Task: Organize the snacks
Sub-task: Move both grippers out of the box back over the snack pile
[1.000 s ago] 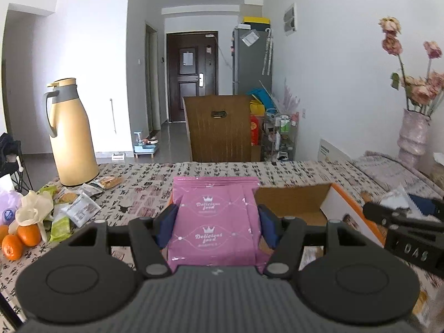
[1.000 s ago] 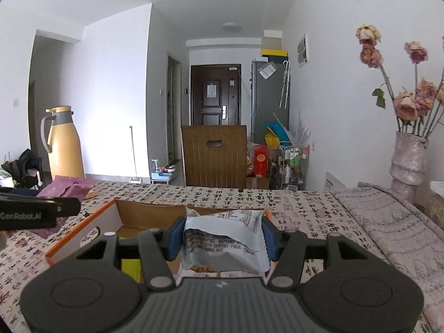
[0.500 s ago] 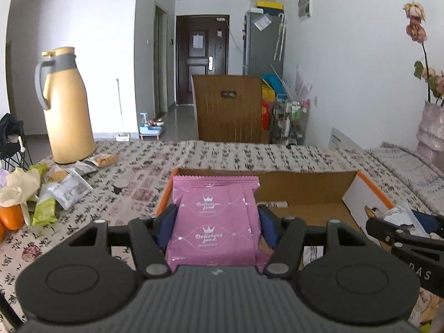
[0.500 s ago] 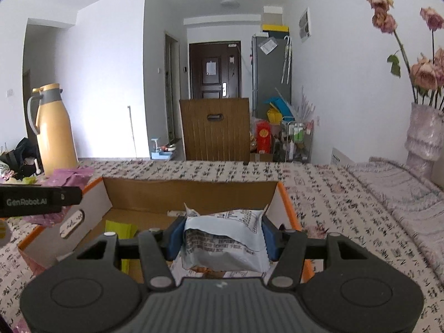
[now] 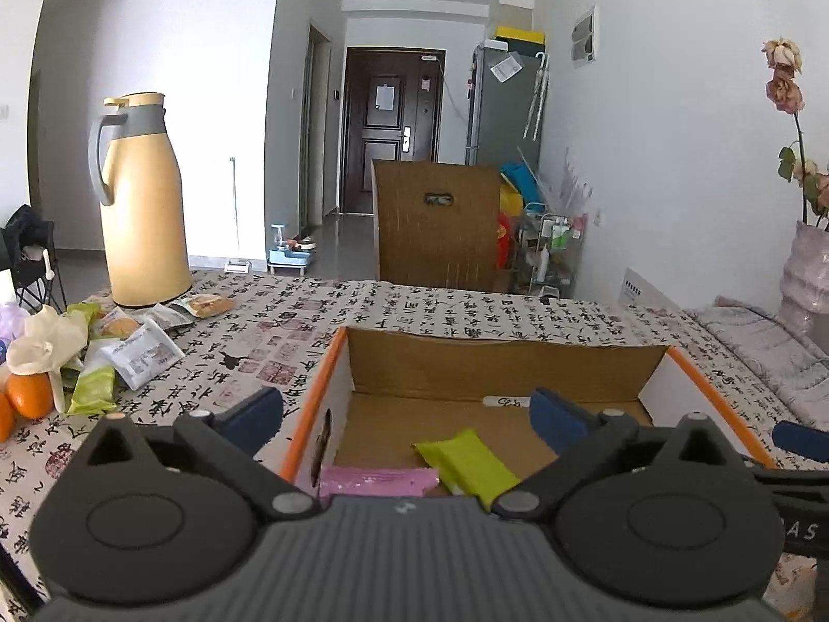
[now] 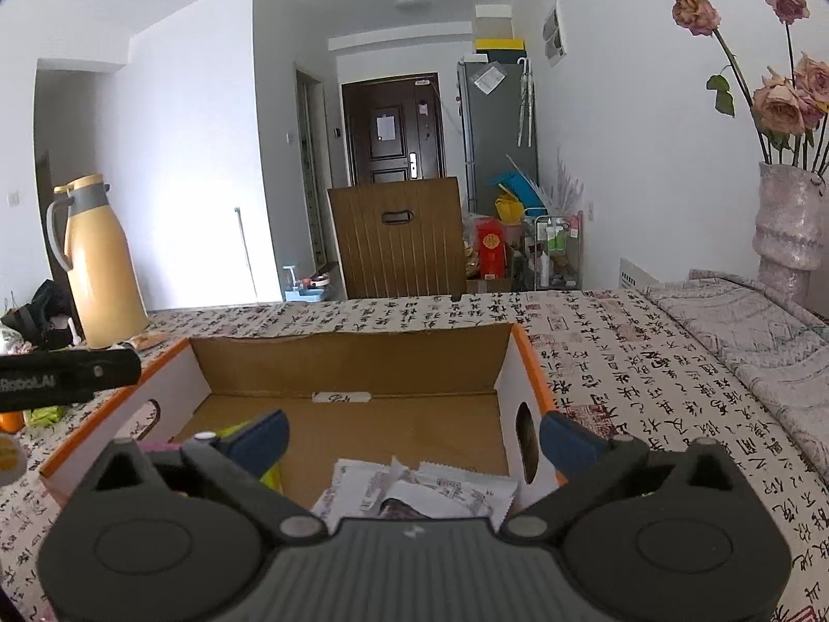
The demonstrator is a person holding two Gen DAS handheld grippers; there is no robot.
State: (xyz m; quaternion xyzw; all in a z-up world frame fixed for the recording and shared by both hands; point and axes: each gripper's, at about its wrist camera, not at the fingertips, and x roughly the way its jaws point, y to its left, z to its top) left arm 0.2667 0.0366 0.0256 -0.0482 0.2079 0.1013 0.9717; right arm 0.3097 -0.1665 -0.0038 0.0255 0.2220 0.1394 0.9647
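An orange-rimmed cardboard box (image 5: pixel 497 363) (image 6: pixel 352 357) lies open on the patterned tablecloth. My left gripper (image 5: pixel 406 409) hangs over its left half, jaws opening wide with nothing between them. Below it a pink snack packet (image 5: pixel 378 482) lies on the box floor beside a green packet (image 5: pixel 469 461). My right gripper (image 6: pixel 412 435) hovers over the right half, jaws also opening and nothing gripped. A white printed packet (image 6: pixel 430 487) rests in the box under it. More loose snack packets (image 5: pixel 140 352) lie on the table at the left.
A tall yellow thermos jug (image 5: pixel 142 207) stands at the table's far left, with oranges (image 5: pixel 28 396) near the left edge. A vase of dried roses (image 6: pixel 787 228) stands at the far right. A wooden chair back (image 5: pixel 435 223) rises behind the table.
Both grippers sank over the box and their jaws spread wide. The pink packet dropped from the left gripper into the box, and the white packet dropped from the right.
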